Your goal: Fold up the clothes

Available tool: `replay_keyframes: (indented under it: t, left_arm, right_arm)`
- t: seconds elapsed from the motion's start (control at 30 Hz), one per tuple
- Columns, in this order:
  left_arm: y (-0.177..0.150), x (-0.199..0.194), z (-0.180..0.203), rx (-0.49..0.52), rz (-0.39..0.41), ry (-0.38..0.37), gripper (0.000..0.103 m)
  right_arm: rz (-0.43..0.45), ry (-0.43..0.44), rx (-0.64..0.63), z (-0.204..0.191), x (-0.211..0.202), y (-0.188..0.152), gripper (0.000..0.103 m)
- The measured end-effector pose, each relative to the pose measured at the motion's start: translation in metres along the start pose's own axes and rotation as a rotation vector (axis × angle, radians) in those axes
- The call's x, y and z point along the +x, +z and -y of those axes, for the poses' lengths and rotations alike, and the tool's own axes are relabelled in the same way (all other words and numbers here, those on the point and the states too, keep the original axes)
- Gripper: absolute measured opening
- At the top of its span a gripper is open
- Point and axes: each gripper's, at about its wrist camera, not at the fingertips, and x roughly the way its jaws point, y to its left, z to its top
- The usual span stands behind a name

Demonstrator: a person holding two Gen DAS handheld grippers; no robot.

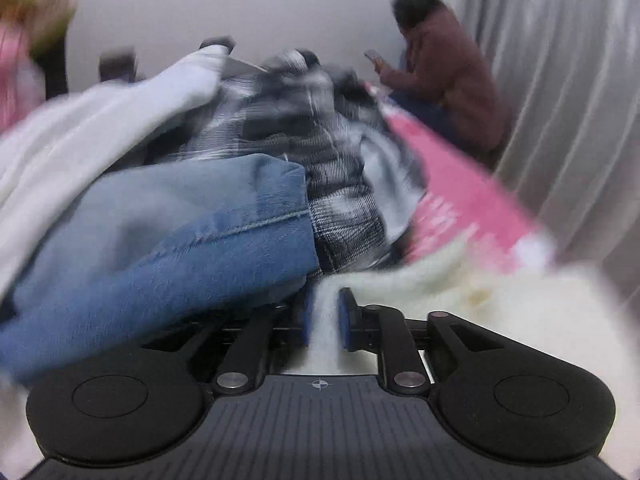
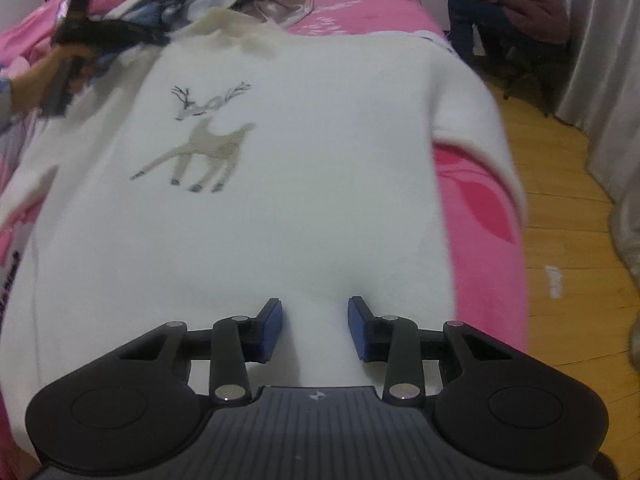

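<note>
**Sweater Flat, Both Tongs at Its Edges**

While the cream sweater (image 2: 288, 168) lies spread face-up on the pink bed (image 2: 480, 216), the left tongs (image 1: 326, 316) stand nearly closed with a ridge of its white fleece pinched between the blue pads (image 1: 344, 316). The right tongs (image 2: 316, 328) stand partly open astride a raised fold at the near hem; the pads flank the cloth, and whether they press it cannot be told.

The risks, as a judgement: the left pinch looks thin, so a pull could let the fleece slip out and leave the fold lopsided. The left tongs also work hard against the pile of other clothes, where the blue jeans (image 1: 160, 232) and the plaid shirt (image 1: 320, 152) crowd the pads; a lift could snag or drag one of them along. On the right, one sleeve (image 2: 480, 128) droops over the bed's edge toward the wooden floor (image 2: 568, 240), and a careless tug might slide the garment off.

Counted: one sweater with two deer (image 2: 200, 148) on its front, two tongs, one pair of jeans, one plaid shirt, one pale garment (image 1: 100, 128) atop the pile, and one seated person (image 1: 444, 72) in the corner.
</note>
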Motion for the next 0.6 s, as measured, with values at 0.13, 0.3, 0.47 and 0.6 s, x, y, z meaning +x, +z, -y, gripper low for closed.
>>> replay_keyframes:
  t: [0.13,0.3,0.47,0.6]
  left_arm:
    - [-0.003,-0.074,0.009,-0.025,0.189,0.027,0.052]
    - [-0.049,-0.102,-0.003,0.092,0.049,0.158,0.053]
    - [-0.085,-0.093,-0.048,0.056,-0.072,0.168,0.052]
    - [-0.091,-0.086,-0.066,0.066,-0.143,0.198,0.004]
  right_arm:
    - [-0.006,-0.037,-0.017,-0.004,-0.011,0.0,0.043]
    - [0.076,-0.027,-0.049,-0.014,-0.029,0.016,0.055]
    - [0.132,-0.002,-0.06,-0.013,-0.015,0.039,0.055]
    - [0.187,-0.043,-0.079,-0.008,0.012,0.059,0.055]
